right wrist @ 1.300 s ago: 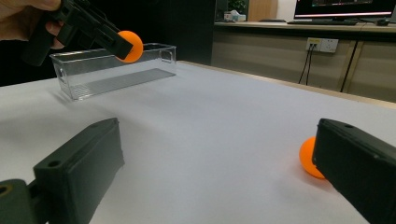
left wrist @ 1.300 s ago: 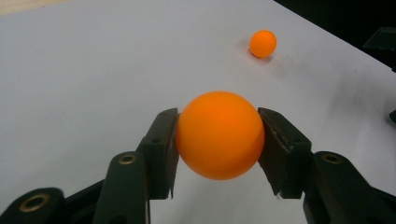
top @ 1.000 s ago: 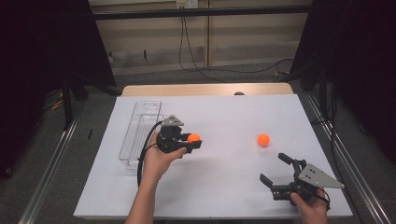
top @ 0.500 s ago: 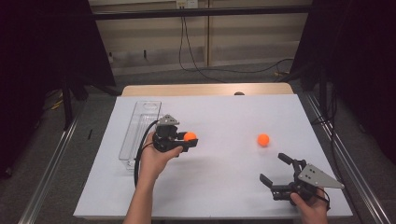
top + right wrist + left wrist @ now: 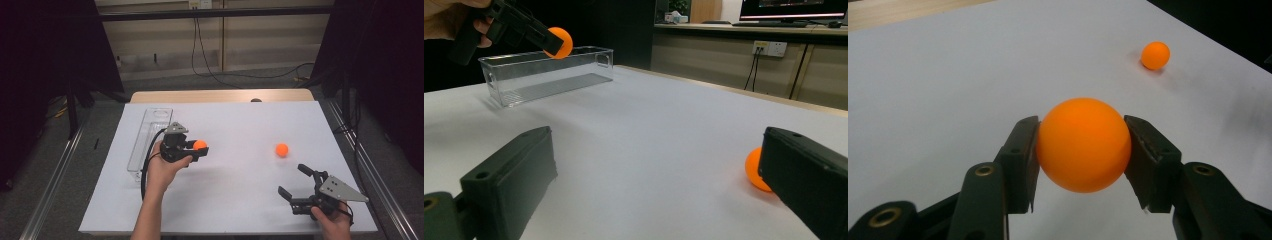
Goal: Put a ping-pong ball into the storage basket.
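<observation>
The left gripper (image 5: pixel 199 148) was clamped on an orange ball (image 5: pixel 1083 144), held above the white table (image 5: pixel 240 125) just beside the clear tray (image 5: pixel 148 137), while the right gripper (image 5: pixel 299 181) rested with jaws spread wide, near a second orange ball (image 5: pixel 282 149) lying on the table.

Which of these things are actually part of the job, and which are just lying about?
Probably part of the job:
- held orange ball, clamped in the left gripper
- second orange ball, loose on the table
- clear plastic box
- right gripper, open near the loose ball

Just lying about:
- cables on the floor behind the table
- wall socket
</observation>
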Tool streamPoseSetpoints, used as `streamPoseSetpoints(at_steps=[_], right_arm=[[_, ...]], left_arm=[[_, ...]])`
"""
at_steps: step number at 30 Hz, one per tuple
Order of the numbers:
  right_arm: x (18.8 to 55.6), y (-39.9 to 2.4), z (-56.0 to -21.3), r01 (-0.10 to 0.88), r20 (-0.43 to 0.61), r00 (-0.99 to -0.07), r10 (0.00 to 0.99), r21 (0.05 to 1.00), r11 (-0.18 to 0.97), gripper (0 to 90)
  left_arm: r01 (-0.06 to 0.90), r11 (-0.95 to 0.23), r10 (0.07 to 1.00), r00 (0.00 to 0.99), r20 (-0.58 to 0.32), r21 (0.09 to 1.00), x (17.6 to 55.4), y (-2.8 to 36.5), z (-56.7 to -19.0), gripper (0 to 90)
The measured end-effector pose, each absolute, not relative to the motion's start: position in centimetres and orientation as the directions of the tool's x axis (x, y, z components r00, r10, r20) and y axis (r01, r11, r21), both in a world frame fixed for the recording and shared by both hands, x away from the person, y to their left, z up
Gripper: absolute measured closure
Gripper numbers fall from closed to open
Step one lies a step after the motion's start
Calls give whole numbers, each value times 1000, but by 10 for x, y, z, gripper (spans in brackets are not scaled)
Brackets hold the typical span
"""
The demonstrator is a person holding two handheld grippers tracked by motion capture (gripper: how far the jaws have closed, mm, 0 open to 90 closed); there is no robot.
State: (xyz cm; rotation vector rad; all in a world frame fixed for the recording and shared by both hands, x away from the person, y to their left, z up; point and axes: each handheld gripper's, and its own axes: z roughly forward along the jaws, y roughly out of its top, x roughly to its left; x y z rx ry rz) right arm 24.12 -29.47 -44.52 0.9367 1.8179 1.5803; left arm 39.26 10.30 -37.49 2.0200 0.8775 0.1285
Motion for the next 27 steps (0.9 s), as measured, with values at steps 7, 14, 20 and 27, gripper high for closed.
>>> streamPoseSetpoints(at_steps=[7, 14, 20, 27], right_arm=[[241, -295, -445, 148, 38, -606, 794, 987, 66, 15], [241, -295, -445, 148, 39, -607, 794, 987, 65, 16], [241, -295, -445, 147, 39, -607, 793, 987, 64, 15], [241, -295, -445, 148, 39, -608, 793, 987, 65, 16]], left_arm=[[530, -335, 632, 739, -231, 779, 393, 108, -374, 508], [531, -330, 642, 733, -227, 781, 394, 111, -373, 508], [531, -331, 649, 728, -220, 780, 394, 114, -374, 508], [533, -325, 659, 720, -218, 781, 395, 118, -373, 508]])
